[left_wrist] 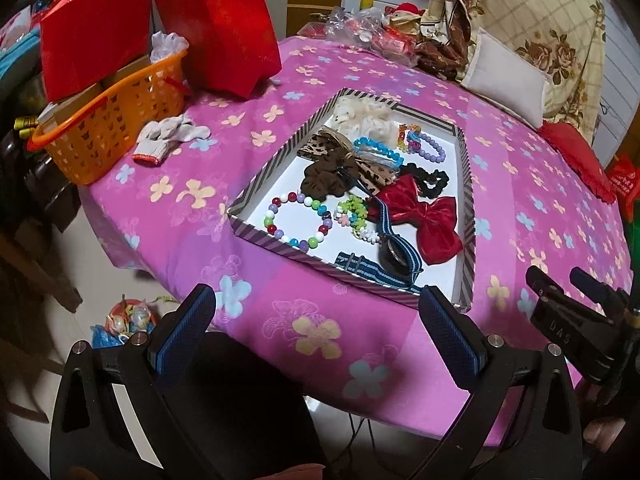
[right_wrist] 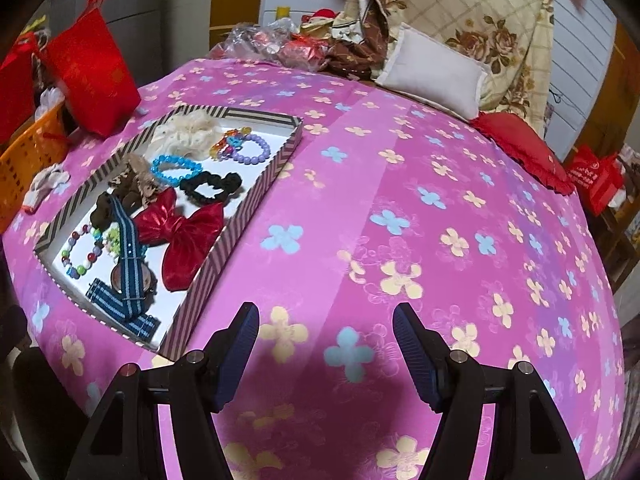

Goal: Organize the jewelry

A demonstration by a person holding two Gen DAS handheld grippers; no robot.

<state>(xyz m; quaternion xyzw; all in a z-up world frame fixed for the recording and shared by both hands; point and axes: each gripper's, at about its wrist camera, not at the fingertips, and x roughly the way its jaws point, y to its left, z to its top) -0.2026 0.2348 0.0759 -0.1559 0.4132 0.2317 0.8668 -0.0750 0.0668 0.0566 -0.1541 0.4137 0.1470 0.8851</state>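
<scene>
Pink cloth with little blue and cream flowers (right_wrist: 400, 200) covers the whole table. On it sits a flat striped cardboard tray with a white floor (left_wrist: 469, 216), and all the jewelry lies inside it.

Near the front is a ring of big mixed-colour beads (left_wrist: 298, 220). Beside it lies a watch on a blue striped strap (left_wrist: 394, 258), and the strap touches a shiny red bow (left_wrist: 424, 216). A brown fuzzy hair tie (left_wrist: 324, 180) and a black hair tie (left_wrist: 430, 178) sit in the middle. Farther back are a bright blue bead bracelet (left_wrist: 378, 148), a light purple bead bracelet (left_wrist: 430, 146) and a fluffy cream hair tie (left_wrist: 364, 116).

The left gripper (left_wrist: 320, 320) hangs just in front of the tray with its two fingers wide apart and nothing between them. The right gripper (right_wrist: 326, 346) is over bare cloth, to the right of the tray, also spread apart and holding nothing.

An orange plastic basket (left_wrist: 104, 128) and a red paper bag (left_wrist: 224, 28) stand at the far left.
</scene>
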